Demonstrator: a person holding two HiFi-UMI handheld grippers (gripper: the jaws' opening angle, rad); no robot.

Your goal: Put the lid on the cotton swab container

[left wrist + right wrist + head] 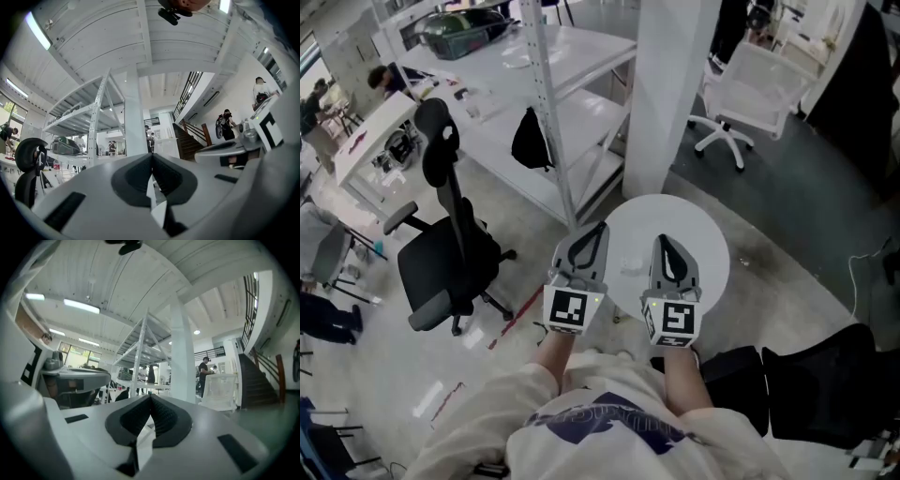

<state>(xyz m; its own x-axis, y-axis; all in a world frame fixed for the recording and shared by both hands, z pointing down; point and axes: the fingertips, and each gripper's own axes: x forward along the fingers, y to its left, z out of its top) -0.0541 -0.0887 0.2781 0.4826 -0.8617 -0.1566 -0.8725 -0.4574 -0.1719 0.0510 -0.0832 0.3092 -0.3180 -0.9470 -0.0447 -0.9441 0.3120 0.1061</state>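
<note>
Two empty claws above the round white table [712,246].
We hold the left gripper [600,230] and right gripper [663,242] pressed together. The small pale plastic container [630,265] lies between them on the table. It looks light and slippery, so we would pinch its rim.

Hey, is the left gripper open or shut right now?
Shut. In the left gripper view, the left gripper has its jaws pressed together at the tips, with nothing between them.

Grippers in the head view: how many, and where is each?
2. The left gripper is over the round table, at its left edge; the right gripper over its middle. None seems hidden.
</note>
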